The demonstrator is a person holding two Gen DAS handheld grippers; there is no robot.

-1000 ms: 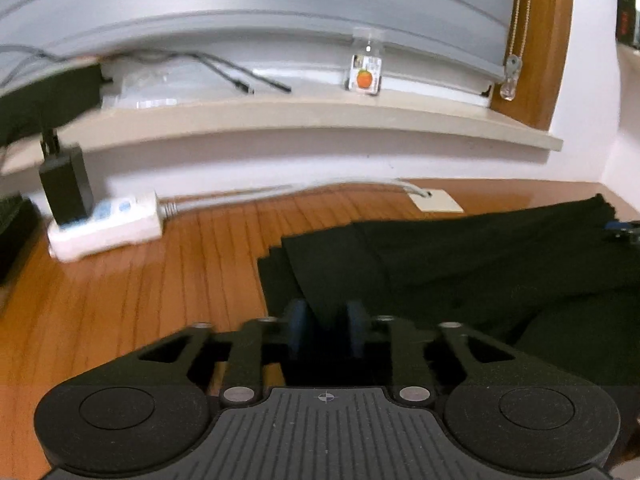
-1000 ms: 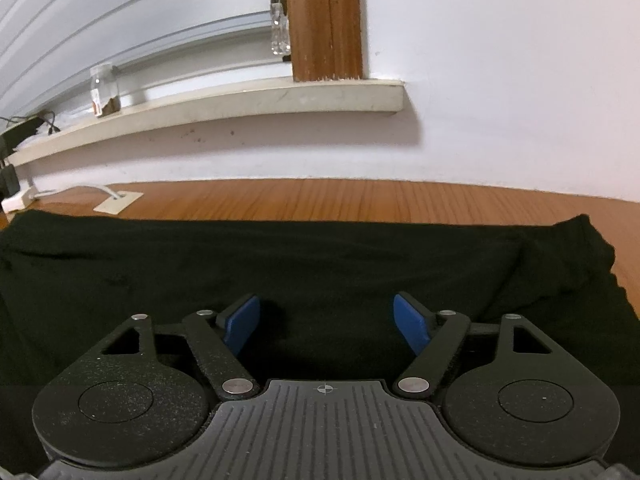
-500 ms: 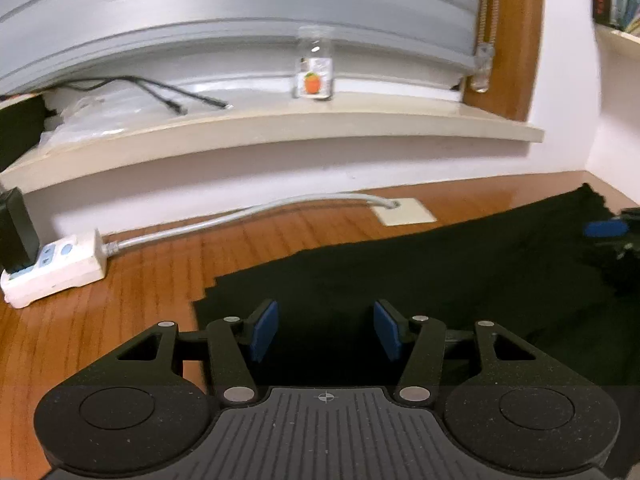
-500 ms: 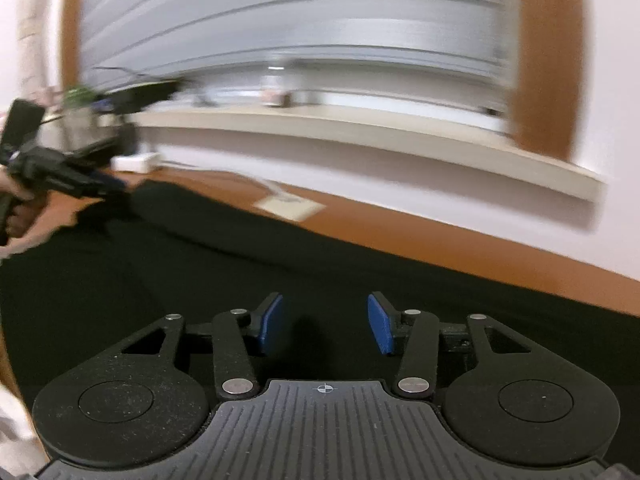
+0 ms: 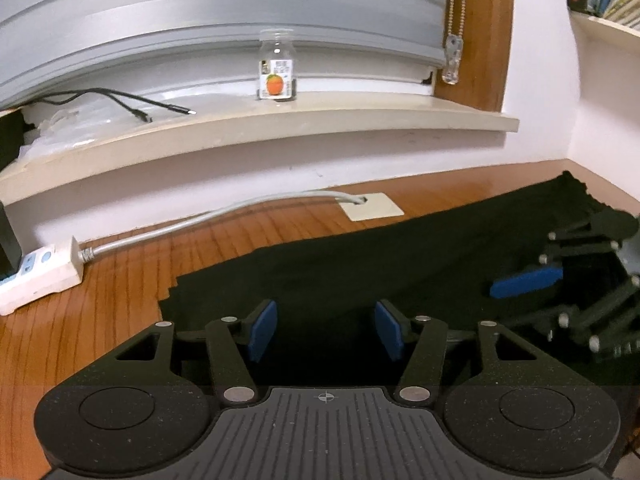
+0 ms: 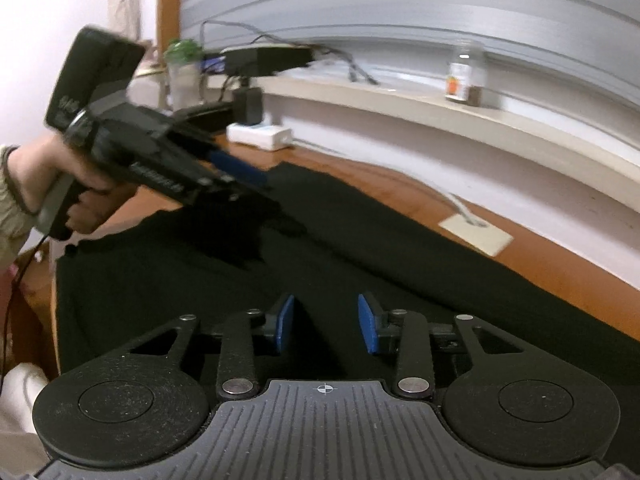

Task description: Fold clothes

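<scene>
Garment (image 5: 360, 264): black cloth lying flat on the wooden counter (image 5: 100, 320), long axis running along the counter parallel to the window sill (image 5: 280, 128). Near-left corner shows stacked layers, so at least one fold appears done.

Left gripper (image 5: 326, 330): fingers moderately wide, having just been opening; nothing between the blue pads, cloth only below them. It sits over the garment's left end, pointing down and forward at the fabric.

Right gripper (image 6: 326, 328): fingers narrower, having just been closing; gap still visible between the pads, no cloth pinched that I can see. In the left wrist view it shows blurred over the cloth at the right.

Key relation: garment extends rightward from the left gripper and leftward from the right one; both sit over the near edge, the left nearer the layered corner. Judgement: next grasp probably takes the near edge or an end for a fold across the long axis.
</scene>
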